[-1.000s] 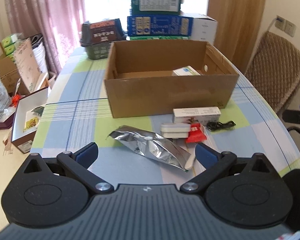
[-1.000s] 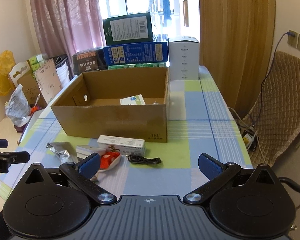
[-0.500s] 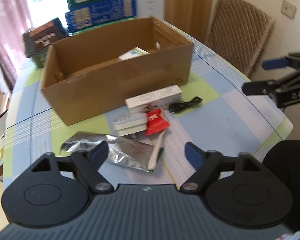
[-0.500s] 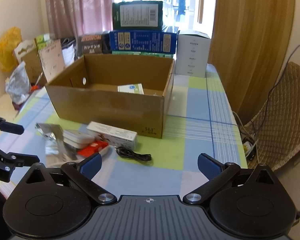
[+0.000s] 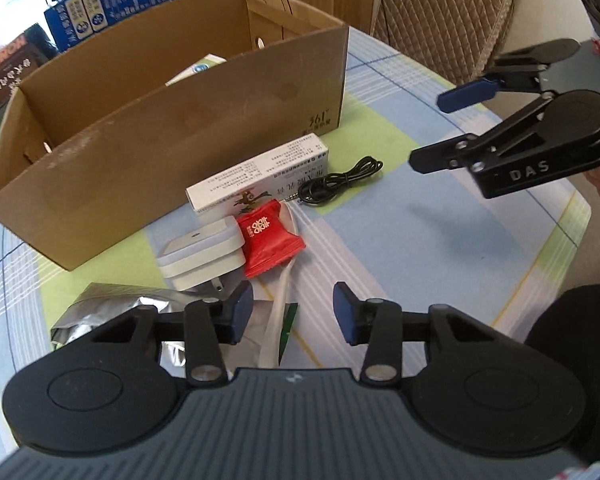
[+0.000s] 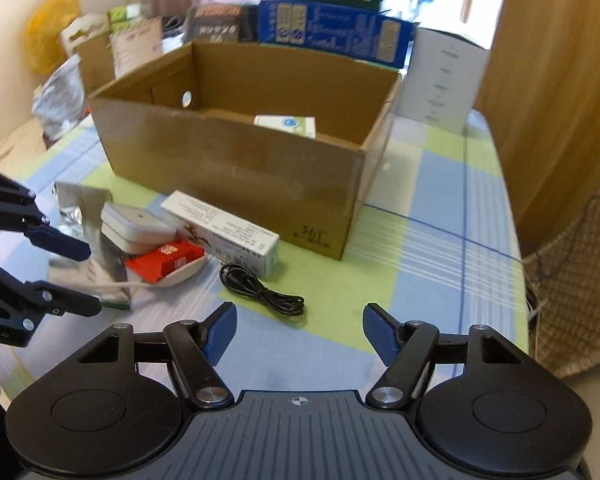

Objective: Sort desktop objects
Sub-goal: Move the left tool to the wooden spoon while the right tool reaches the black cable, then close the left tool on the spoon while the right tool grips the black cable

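Observation:
An open cardboard box [image 5: 204, 128] [image 6: 236, 168] stands on the checked tablecloth with a white-green packet [image 6: 286, 125] inside. In front of it lie a long white carton [image 5: 260, 178] [image 6: 224, 226], a coiled black cable [image 5: 340, 182] [image 6: 264, 294], a red sachet [image 5: 270, 236] [image 6: 166, 260], a white square case [image 5: 202, 252] [image 6: 136, 228], a white spoon [image 5: 278, 308] and a silver foil bag [image 5: 108, 312] [image 6: 80, 204]. My left gripper [image 5: 293, 316] [image 6: 86, 276] is open, just before the spoon and red sachet. My right gripper [image 6: 296, 332] [image 5: 440, 130] is open, near the cable.
Stacked blue and green cartons [image 6: 332, 32] and a white box [image 6: 444, 84] stand behind the cardboard box. A quilted chair [image 5: 440, 12] [image 6: 576, 280] sits off the table's right side. Bags and boxes [image 6: 72, 52] crowd the floor at left.
Both grippers have moved forward and down toward the pile of objects. The left gripper's jaws have narrowed somewhat. The right gripper has moved closer to the cable.

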Motion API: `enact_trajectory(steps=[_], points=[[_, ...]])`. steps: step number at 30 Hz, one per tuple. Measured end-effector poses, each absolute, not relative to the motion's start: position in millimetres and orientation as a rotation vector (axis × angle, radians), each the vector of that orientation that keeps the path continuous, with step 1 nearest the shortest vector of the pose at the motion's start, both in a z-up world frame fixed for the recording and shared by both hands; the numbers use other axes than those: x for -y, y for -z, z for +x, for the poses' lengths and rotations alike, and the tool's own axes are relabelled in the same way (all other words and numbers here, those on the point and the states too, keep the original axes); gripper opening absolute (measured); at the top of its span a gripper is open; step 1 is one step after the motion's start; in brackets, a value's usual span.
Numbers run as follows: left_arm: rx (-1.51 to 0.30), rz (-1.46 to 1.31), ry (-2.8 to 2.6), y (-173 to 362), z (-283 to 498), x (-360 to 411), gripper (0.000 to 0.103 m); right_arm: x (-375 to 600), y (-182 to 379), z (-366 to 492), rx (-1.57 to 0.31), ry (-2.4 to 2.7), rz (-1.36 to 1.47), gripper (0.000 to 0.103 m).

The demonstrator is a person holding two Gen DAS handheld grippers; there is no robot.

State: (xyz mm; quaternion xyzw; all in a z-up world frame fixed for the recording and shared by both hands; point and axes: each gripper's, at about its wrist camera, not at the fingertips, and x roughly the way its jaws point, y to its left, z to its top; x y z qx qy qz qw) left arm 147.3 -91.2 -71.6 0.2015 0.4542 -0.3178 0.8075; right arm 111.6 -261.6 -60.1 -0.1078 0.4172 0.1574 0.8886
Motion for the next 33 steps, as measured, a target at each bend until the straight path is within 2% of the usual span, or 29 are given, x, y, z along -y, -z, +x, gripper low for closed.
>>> enact_trajectory(steps=[10,16,22,23,29,30,31,33], points=[[-1.037,0.413,0.699,93.0,166.4,96.0,0.017,249.2,99.2,153.7,-0.925,-0.466,-0.301,0.064],[-1.055,0.388,0.683,100.1,171.6,95.3,0.013,239.4,116.2,165.4,-0.941,-0.518,-0.359,0.063],[-1.067,0.372,0.67,104.5,172.3,96.3,0.012,243.1,121.8,164.2,-0.974,-0.522,-0.325,0.036],[-1.068,0.368,0.667,105.2,172.2,97.0,0.012,244.8,120.9,163.4,-0.98,-0.52,-0.313,0.027],[-1.075,0.367,0.659,107.0,167.6,101.1,0.012,255.7,115.6,145.4,-1.03,-0.509,-0.266,0.02],[-1.077,0.366,0.659,107.1,166.4,101.8,0.012,258.6,114.3,141.5,-1.036,-0.503,-0.252,0.013],[-1.08,0.363,0.659,107.4,165.7,103.0,0.012,261.3,113.4,138.0,-1.043,-0.496,-0.241,0.012],[-1.084,0.352,0.66,107.3,162.4,105.6,0.007,268.5,110.5,128.4,-1.052,-0.466,-0.234,0.011]])
